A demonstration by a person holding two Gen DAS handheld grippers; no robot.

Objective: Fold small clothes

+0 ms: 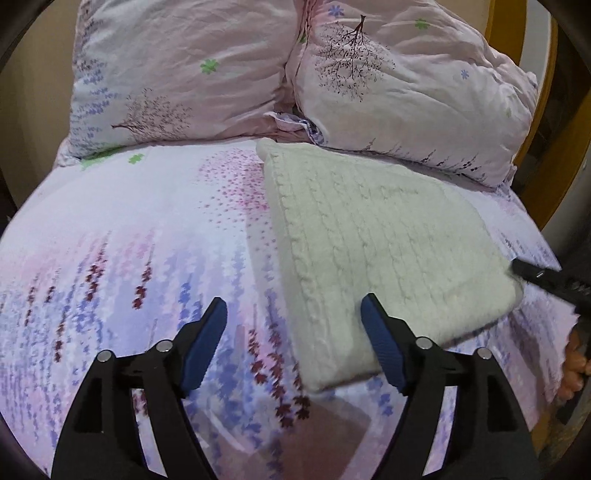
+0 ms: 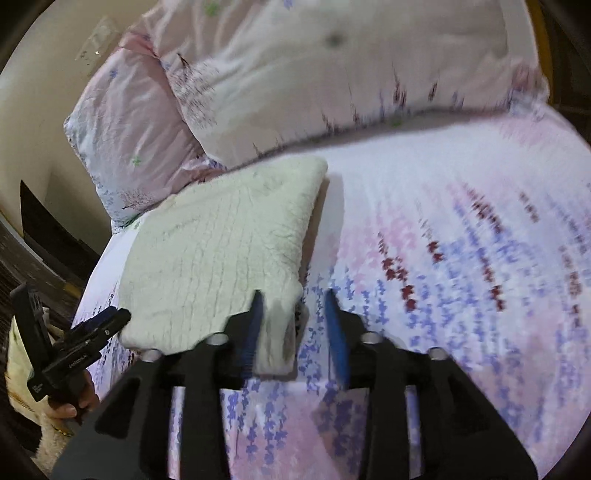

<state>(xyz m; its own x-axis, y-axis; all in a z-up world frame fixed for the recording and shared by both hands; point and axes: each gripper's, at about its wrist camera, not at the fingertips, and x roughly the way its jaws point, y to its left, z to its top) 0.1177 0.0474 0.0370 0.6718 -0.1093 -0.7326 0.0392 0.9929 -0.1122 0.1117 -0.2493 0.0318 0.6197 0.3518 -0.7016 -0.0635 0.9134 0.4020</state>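
Observation:
A cream cable-knit sweater (image 1: 373,236) lies folded into a flat rectangle on the floral bed sheet (image 1: 129,229). My left gripper (image 1: 293,306) hovers open at its near left edge, the right finger over the knit and the left finger over bare sheet. In the right wrist view the sweater (image 2: 221,236) sits left of centre. My right gripper (image 2: 294,299) is open around its near right corner, which lies against the left pad only. The left gripper (image 2: 114,319) shows at the sweater's other near corner, held by a hand (image 2: 70,408). A right gripper finger (image 1: 535,276) pokes in at the sweater's right edge.
Two pink floral pillows (image 1: 177,74) (image 1: 406,81) lean at the head of the bed, just behind the sweater. A wooden headboard (image 1: 506,33) rises at the far right. Open sheet (image 2: 461,184) stretches right of the sweater. Beyond the bed's left side are dark floor (image 2: 22,266) and a wall.

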